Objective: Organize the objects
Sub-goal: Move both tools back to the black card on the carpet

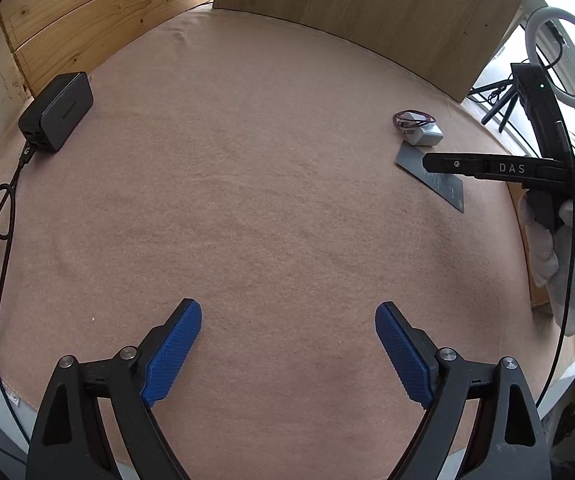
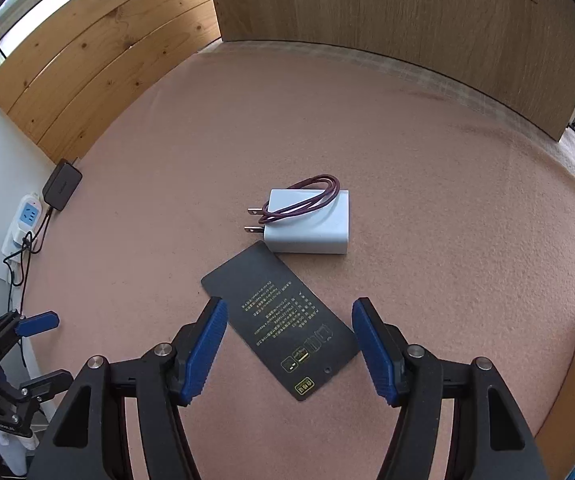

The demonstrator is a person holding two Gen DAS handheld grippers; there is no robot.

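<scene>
Black printed card lies beside white charger.

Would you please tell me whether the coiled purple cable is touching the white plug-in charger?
Touching. The right wrist view shows the coiled purple cable lying directly on top of the white plug-in charger, its loops draped across the charger's upper face with no gap.

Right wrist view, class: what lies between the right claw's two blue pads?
In the right wrist view, the right claw stands open over a black printed card lying flat on the pink felt mat; the pads are not touching it.
</scene>
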